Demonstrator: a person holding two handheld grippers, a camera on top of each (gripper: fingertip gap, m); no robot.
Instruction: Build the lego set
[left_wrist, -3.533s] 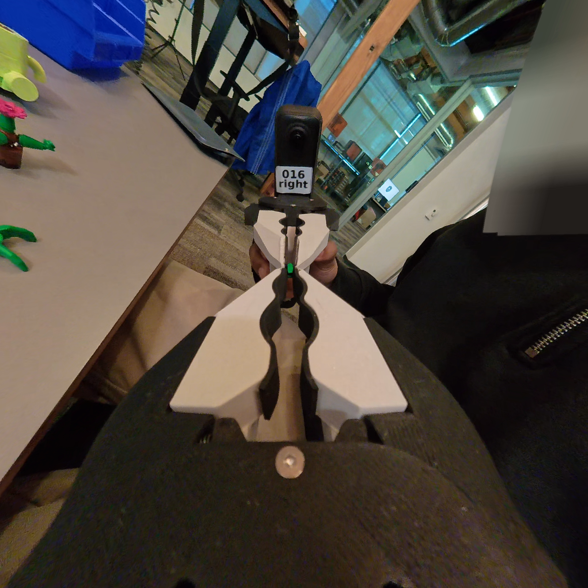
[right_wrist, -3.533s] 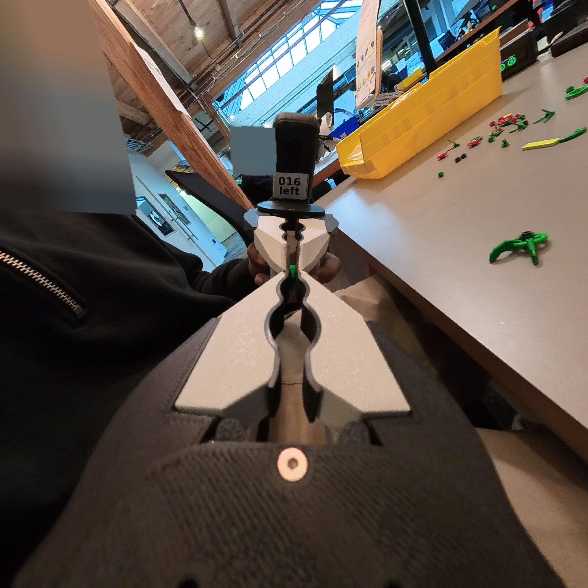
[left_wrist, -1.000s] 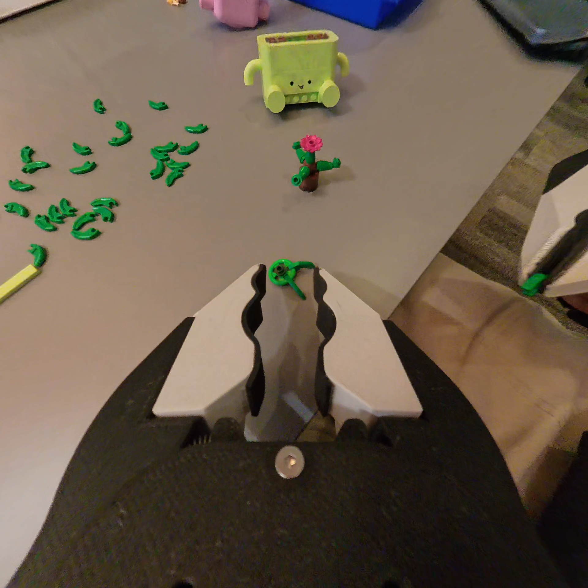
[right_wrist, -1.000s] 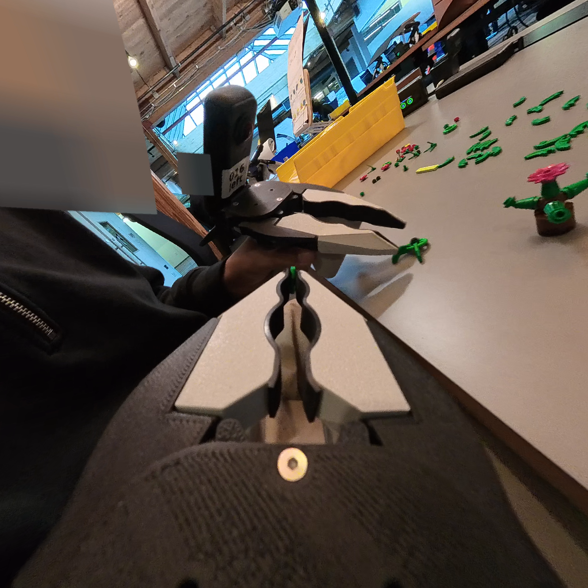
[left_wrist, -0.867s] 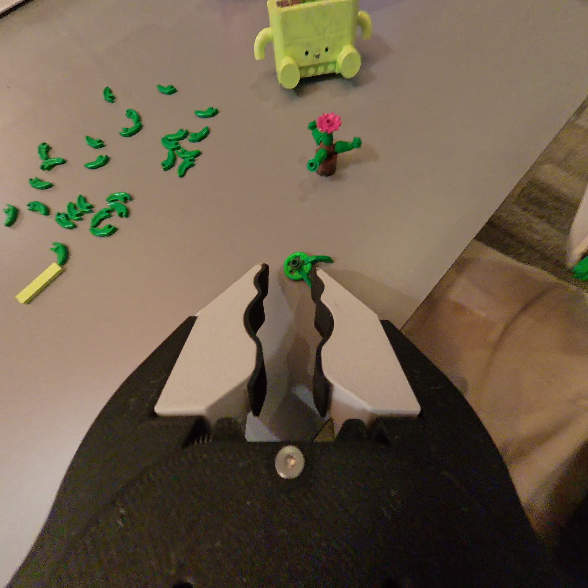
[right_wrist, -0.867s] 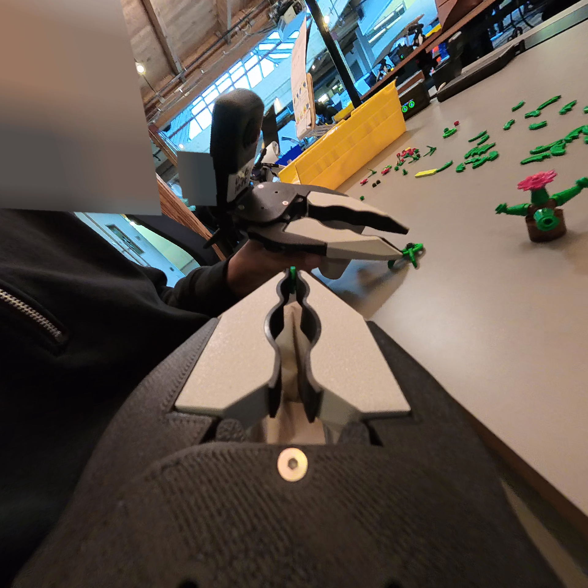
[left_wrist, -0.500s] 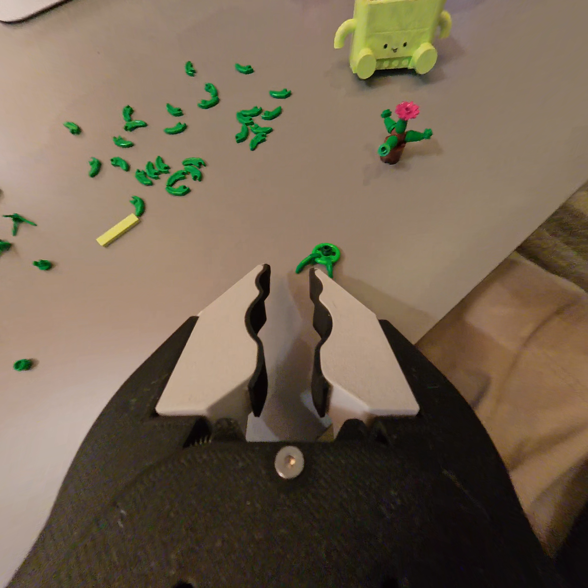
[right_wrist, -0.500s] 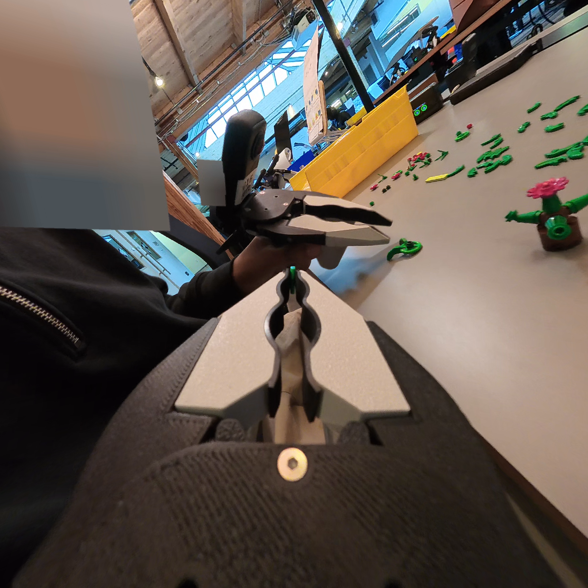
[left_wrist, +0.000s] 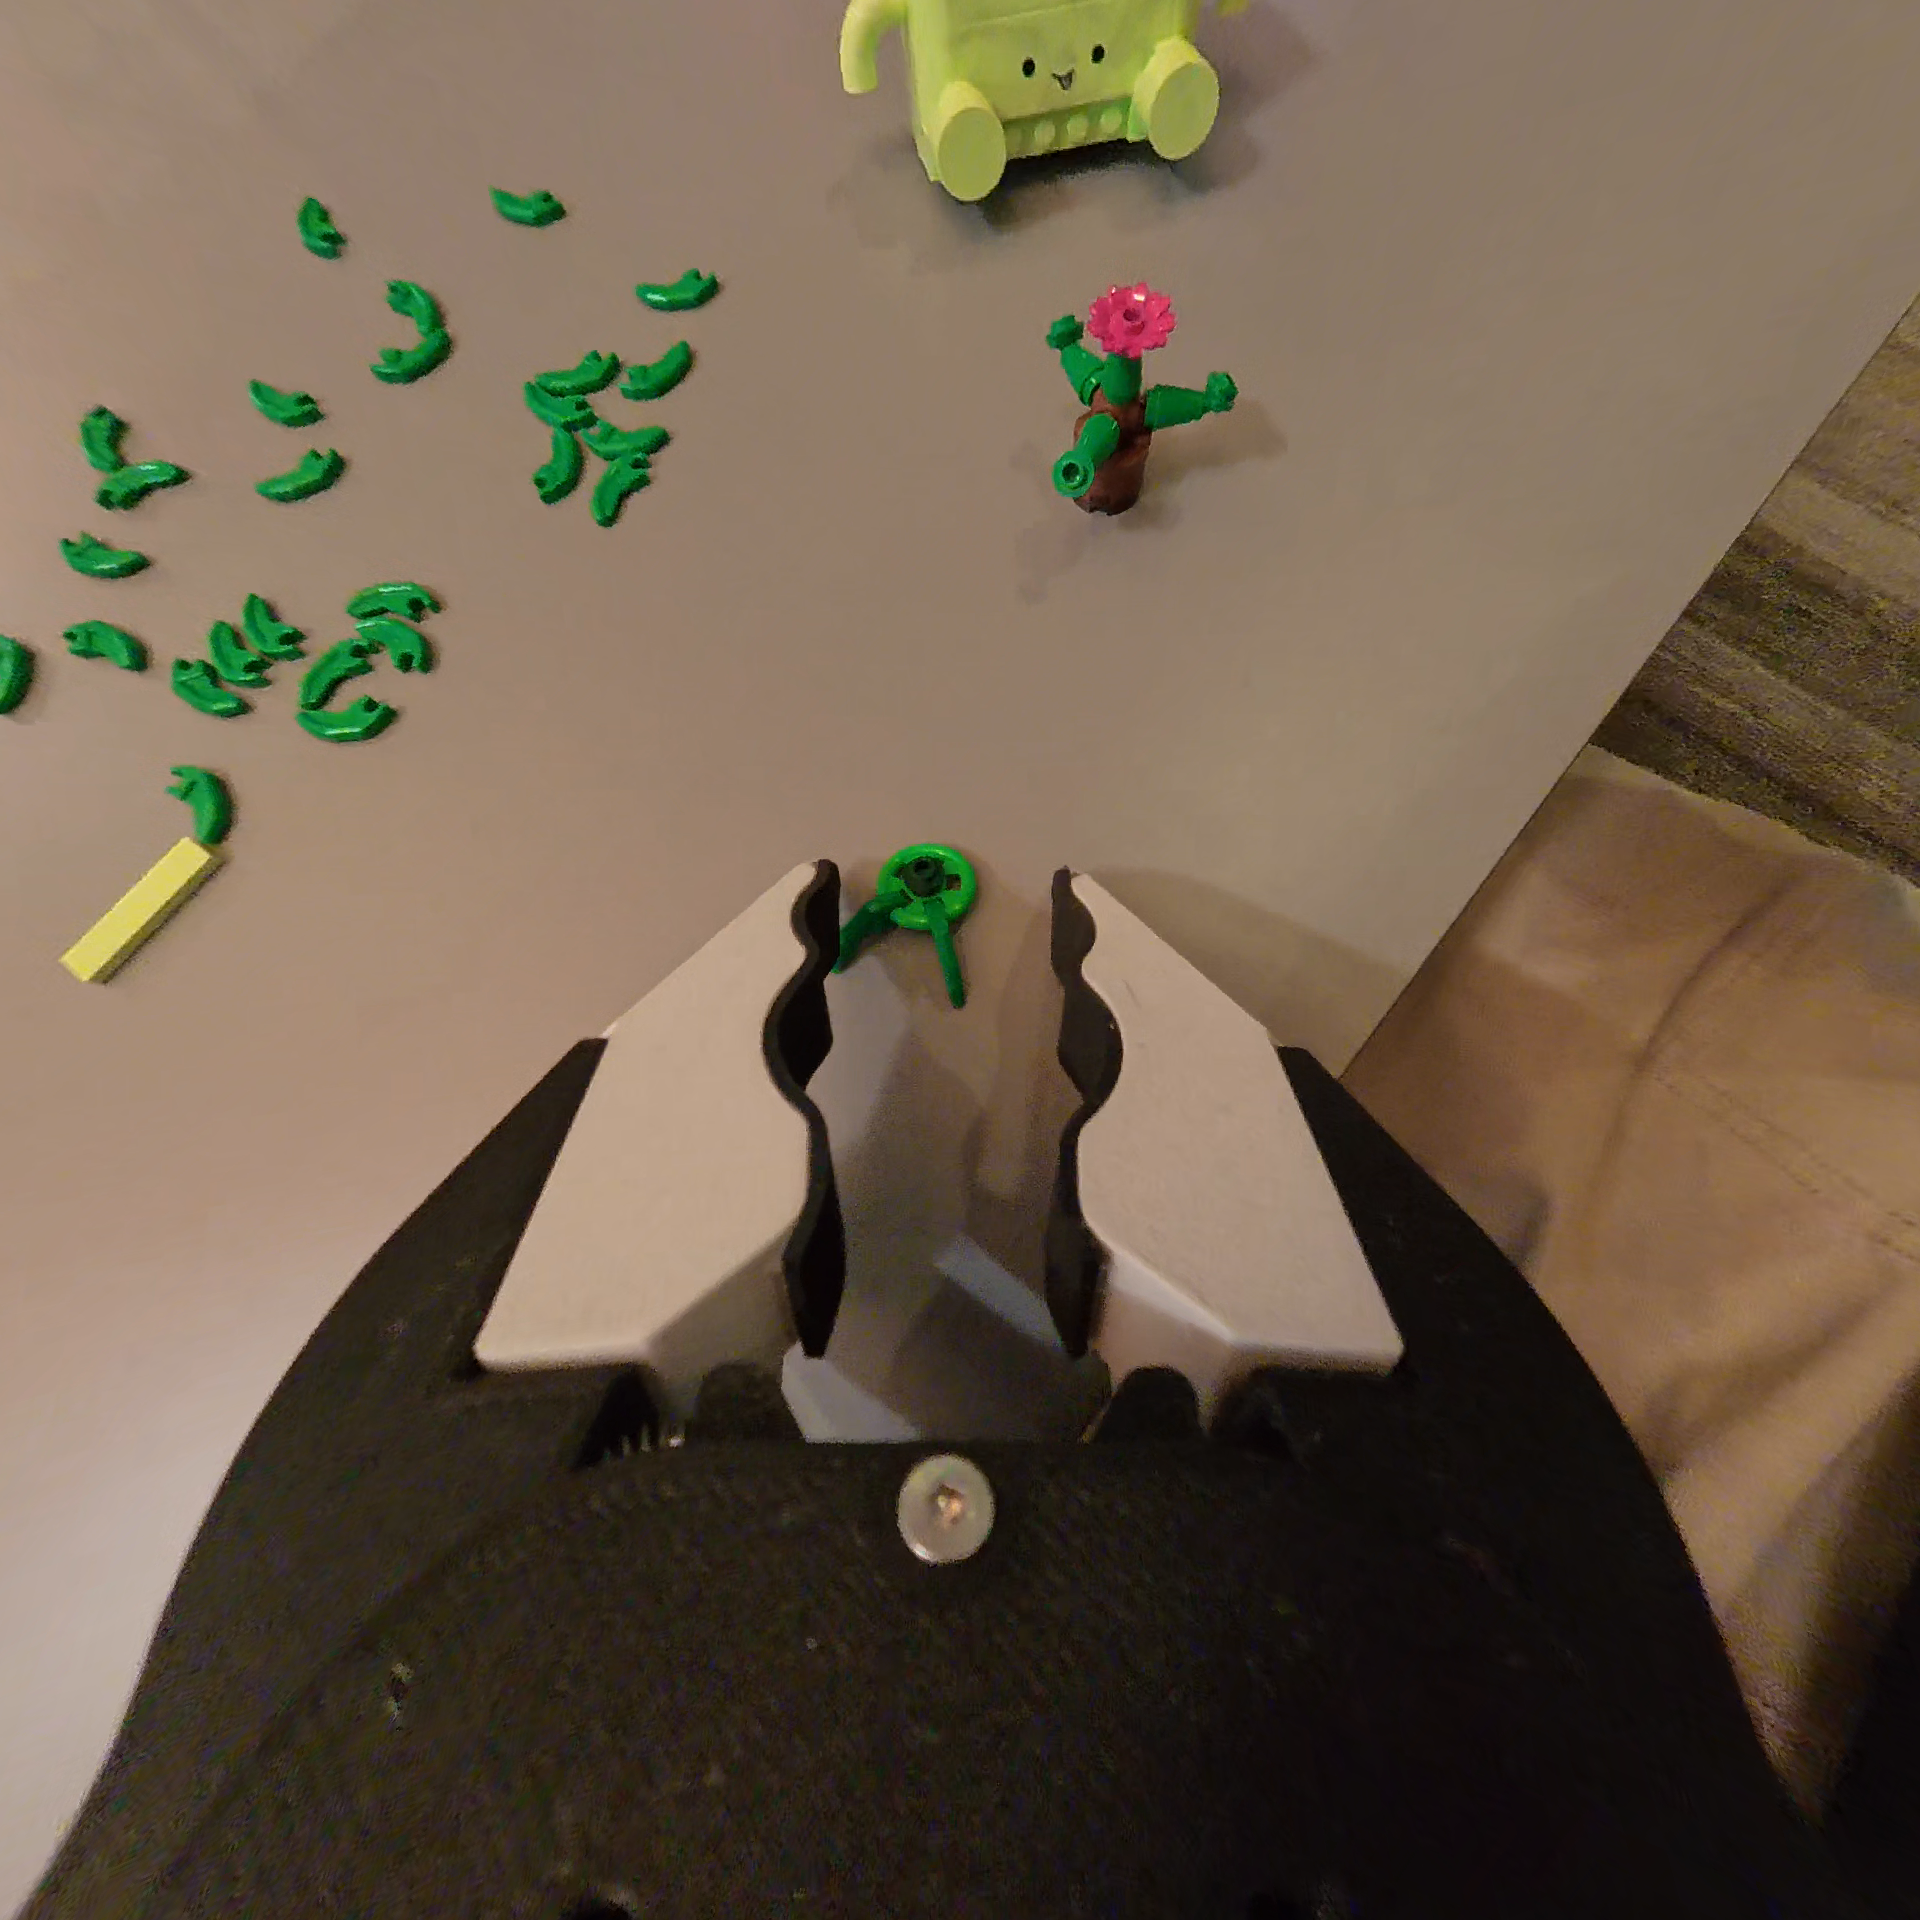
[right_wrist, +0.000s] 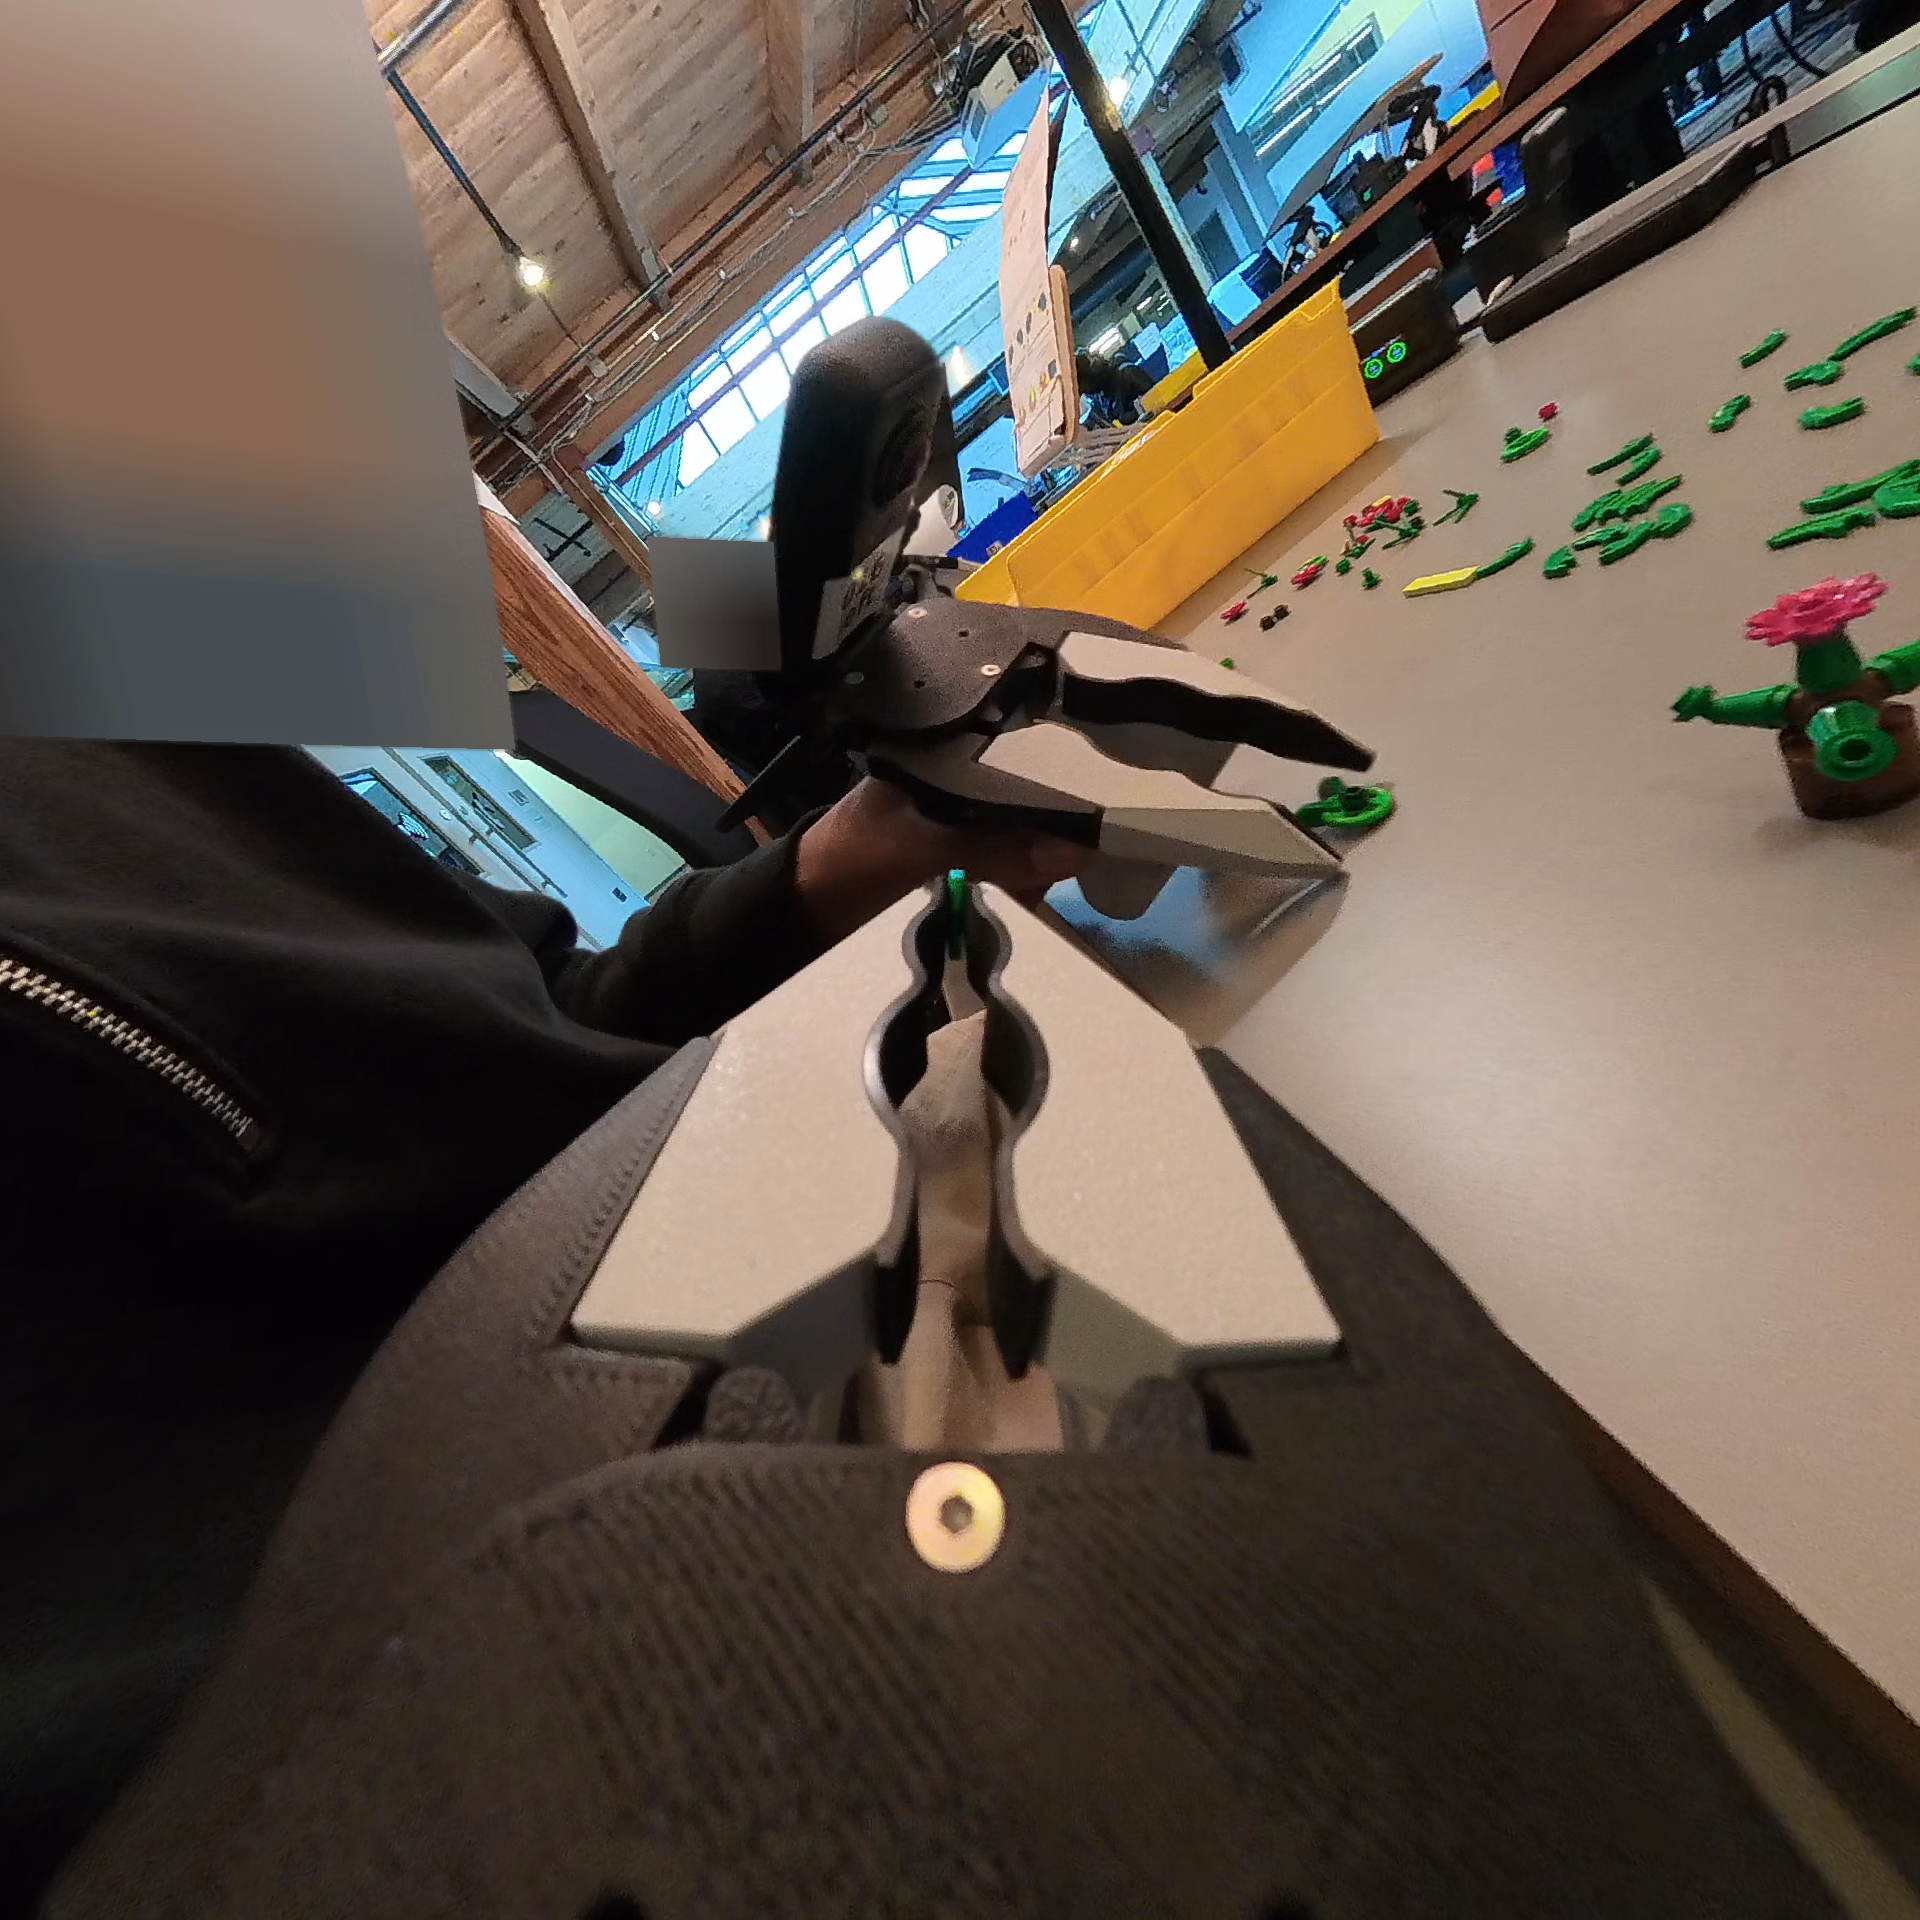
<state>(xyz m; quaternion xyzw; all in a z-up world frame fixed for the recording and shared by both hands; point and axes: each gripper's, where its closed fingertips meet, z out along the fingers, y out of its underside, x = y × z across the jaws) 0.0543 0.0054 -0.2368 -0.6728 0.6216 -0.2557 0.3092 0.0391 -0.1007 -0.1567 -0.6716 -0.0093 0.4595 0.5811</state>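
Only the flower stem (left_wrist: 1117, 416) stands built; leaves (left_wrist: 582, 426) lie loose on the worktop (left_wrist: 727, 644). Left gripper (left_wrist: 935, 883), fingers spread, brackets a ring piece (left_wrist: 923, 891). Right gripper (right_wrist: 954, 909) pinches, probably, a green bit (right_wrist: 954, 896).

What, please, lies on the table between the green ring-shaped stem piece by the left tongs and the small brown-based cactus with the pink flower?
Nothing: the left wrist view shows only bare grey table between the green ring-shaped stem piece and the brown-based cactus.

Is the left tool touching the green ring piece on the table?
Cannot tell. In the left wrist view the ring piece lies between the open left tool tips, one stem meeting the left finger's edge; contact is unclear.
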